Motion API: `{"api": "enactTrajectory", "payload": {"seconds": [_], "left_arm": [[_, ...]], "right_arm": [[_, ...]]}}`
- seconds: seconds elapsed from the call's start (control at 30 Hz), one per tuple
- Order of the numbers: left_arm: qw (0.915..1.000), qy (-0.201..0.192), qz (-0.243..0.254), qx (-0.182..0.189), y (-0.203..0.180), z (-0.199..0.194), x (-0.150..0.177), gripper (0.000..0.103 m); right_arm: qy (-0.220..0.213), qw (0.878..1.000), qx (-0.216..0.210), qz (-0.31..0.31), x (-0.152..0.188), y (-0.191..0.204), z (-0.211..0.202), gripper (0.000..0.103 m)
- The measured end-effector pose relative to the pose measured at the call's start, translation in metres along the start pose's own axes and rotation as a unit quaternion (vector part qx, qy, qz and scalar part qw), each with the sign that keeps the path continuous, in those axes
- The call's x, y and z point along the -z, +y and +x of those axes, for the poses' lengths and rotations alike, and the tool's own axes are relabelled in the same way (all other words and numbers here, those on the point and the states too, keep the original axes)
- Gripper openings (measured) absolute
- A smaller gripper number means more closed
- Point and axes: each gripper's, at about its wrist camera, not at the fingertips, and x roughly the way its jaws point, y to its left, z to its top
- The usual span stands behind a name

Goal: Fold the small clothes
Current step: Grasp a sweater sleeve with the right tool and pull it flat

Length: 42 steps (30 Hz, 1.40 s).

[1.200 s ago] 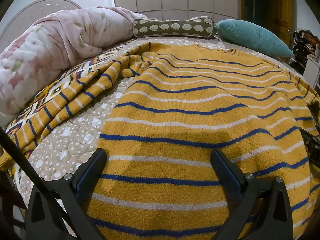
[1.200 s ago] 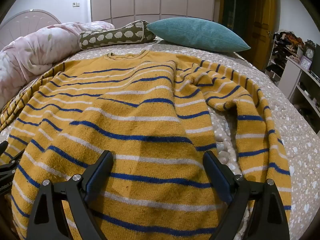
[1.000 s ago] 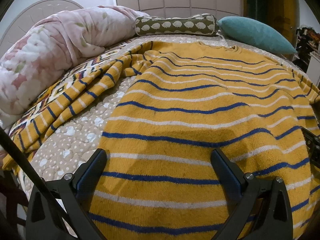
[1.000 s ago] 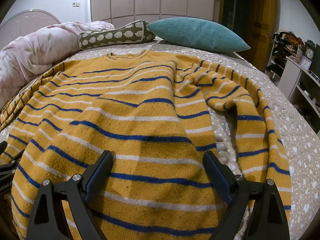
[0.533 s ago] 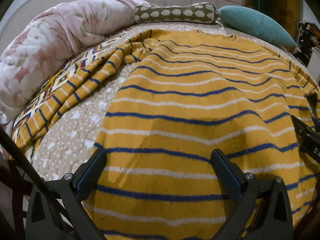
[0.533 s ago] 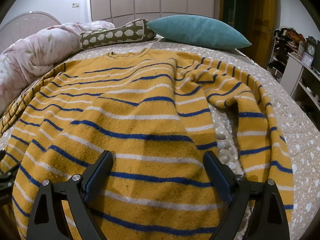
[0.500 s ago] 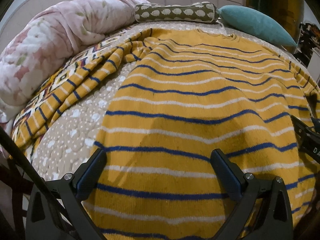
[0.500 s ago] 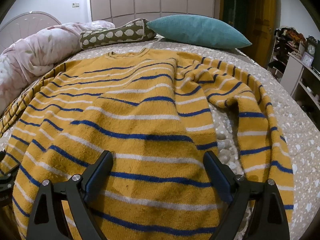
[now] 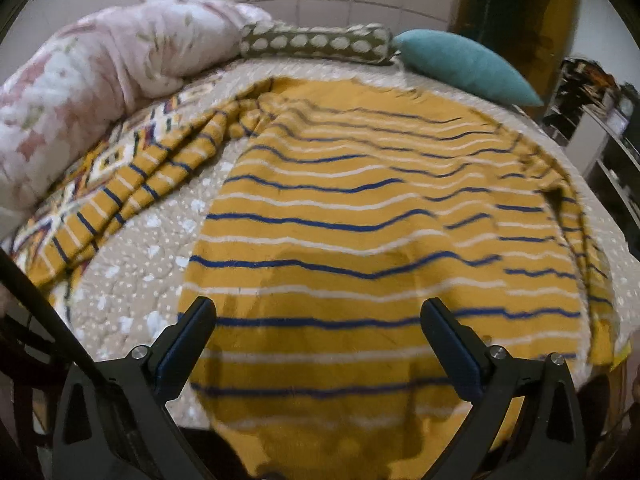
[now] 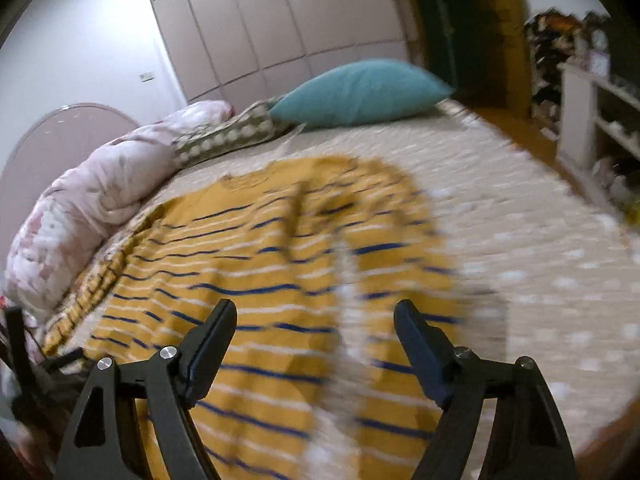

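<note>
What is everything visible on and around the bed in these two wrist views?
Sweater: one, mustard with blue and white stripes, spread flat on the bed.
Quilted bedspread: one, beige with white dots, under the sweater.
Comforter: one, pink floral, bunched along the left.
Bolster pillow: one, olive with white ovals, far edge.
Pillow: one, teal, far edge.
Wardrobe: one, pale, behind the bed.
Left gripper: black, open.
Right gripper: black, open, nothing between the jaws.

No readable writing in either view.
Nothing on the striped sweater (image 9: 360, 216), the bedding or the far shelves carries a legible word, label, brand, number or sign; the right wrist view is blurred.
</note>
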Motion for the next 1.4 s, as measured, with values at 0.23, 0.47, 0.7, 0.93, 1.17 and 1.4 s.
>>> {"api": "enactTrajectory", "payload": {"seconds": [0.23, 0.47, 0.7, 0.93, 1.17, 1.4], "left_arm": [[0.9988, -0.034, 0.033, 0.014, -0.025, -0.035, -0.001, 0.102], [0.9982, -0.041, 0.040, 0.016, -0.035, -0.043, -0.001, 0.102], [0.9980, -0.047, 0.036, 0.022, -0.032, -0.047, 0.001, 0.102], [0.9969, -0.072, 0.009, 0.030, -0.011, -0.065, -0.005, 0.102], [0.9958, -0.086, -0.002, 0.029, 0.003, -0.075, -0.008, 0.102], [0.9961, -0.082, 0.012, 0.030, -0.003, -0.072, -0.004, 0.102]], "right_arm": [[0.047, 0.998, 0.036, -0.024, 0.049, -0.036, -0.029, 0.085], [0.081, 0.996, 0.026, 0.007, 0.082, -0.040, -0.009, 0.085], [0.085, 0.986, 0.084, -0.113, 0.082, -0.001, -0.006, 0.007], [0.005, 0.979, 0.201, 0.021, 0.007, -0.109, -0.045, 0.001], [-0.010, 0.973, 0.188, 0.131, 0.012, -0.174, -0.085, 0.022], [0.060, 0.993, 0.056, 0.087, 0.062, -0.125, -0.041, 0.076]]}}
